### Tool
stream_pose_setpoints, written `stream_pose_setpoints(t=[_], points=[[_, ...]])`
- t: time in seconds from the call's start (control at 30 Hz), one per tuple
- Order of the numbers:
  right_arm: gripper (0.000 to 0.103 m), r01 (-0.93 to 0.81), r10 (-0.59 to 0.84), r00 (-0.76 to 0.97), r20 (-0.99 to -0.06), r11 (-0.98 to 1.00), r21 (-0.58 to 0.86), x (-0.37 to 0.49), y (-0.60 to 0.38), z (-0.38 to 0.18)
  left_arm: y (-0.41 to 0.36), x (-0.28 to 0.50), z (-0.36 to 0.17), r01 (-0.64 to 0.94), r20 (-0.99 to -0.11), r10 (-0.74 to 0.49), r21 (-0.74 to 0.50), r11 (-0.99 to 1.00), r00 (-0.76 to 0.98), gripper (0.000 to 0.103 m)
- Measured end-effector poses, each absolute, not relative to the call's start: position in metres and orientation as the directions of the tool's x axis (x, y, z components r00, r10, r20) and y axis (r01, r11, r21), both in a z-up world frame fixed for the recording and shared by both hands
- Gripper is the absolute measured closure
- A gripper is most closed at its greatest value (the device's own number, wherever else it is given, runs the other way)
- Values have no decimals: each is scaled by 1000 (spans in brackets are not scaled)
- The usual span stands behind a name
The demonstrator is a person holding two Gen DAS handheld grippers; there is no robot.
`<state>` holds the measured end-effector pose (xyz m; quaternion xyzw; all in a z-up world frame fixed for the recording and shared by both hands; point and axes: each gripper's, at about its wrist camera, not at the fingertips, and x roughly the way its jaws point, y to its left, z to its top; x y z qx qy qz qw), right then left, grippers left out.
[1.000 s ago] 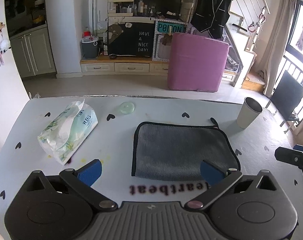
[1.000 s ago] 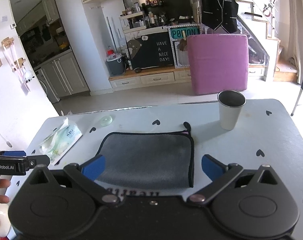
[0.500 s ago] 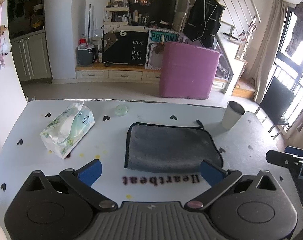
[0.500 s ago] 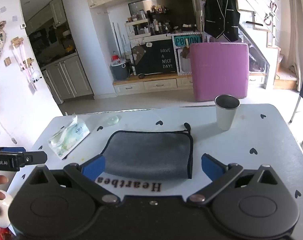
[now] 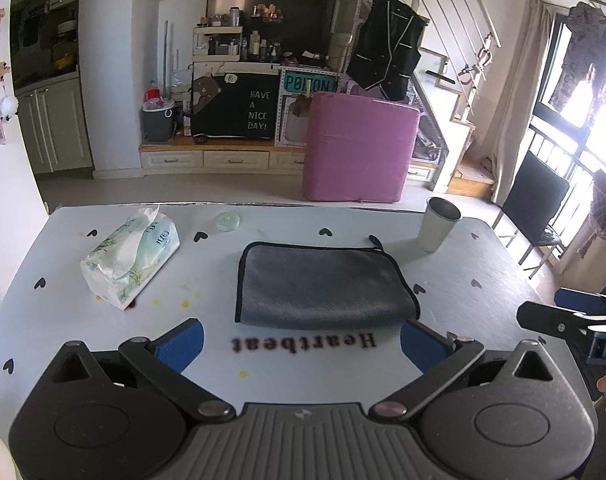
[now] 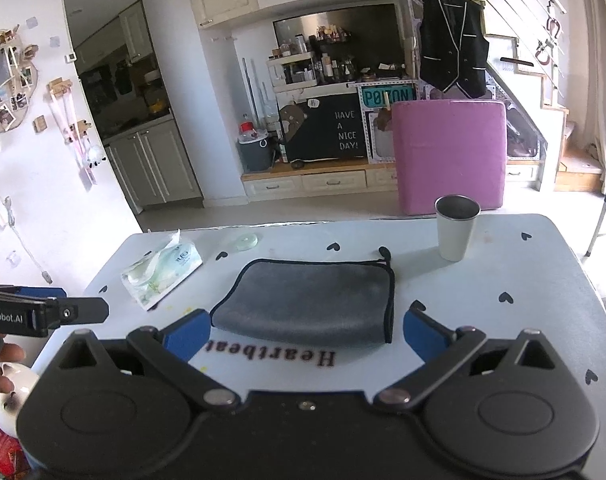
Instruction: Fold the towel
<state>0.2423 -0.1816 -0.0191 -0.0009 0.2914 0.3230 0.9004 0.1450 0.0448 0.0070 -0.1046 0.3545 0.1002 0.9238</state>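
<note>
Currently, left gripper (image 5: pixel 301 340): jaws spread wide, holding nothing, hovering off the table (image 5: pixel 483 264) at the near edge.
Right gripper (image 6: pixel 305 332): also wide open and empty, above the near edge; its tip shows at 3 o'clock in the left view.
Towel location: grey microfibre towel (image 5: pixel 323 284) lies flat mid-table, dead ahead at 12 o'clock of both grippers, just past the fingertips, not touching.
Towel axis: long side runs 9-to-3 across the view, already doubled, rounded fold nearest the grippers, black-trimmed edges on far and right sides.
Towel pointing: hanging loop (image 6: pixel 384 253) at far right corner, about 1 o'clock.
Nearer hand: roughly equal; the right sits closer to the trimmed open edge, the left to the other end.
Surroundings: tissue pack (image 5: pixel 131 256) at 10 o'clock, steel cup (image 6: pixel 455 226) at 2 o'clock, both well apart from the towel.
Judgement: next fold probably goes end to end, along the long axis.
</note>
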Motion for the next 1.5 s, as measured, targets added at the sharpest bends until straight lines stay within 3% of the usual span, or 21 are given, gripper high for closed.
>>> stream_pose_setpoints(t=[1.5], points=[[0, -655, 643, 587, -492, 734, 178, 143, -228, -36, 3, 49, -10, -141, -640, 22, -136, 981, 768, 0]])
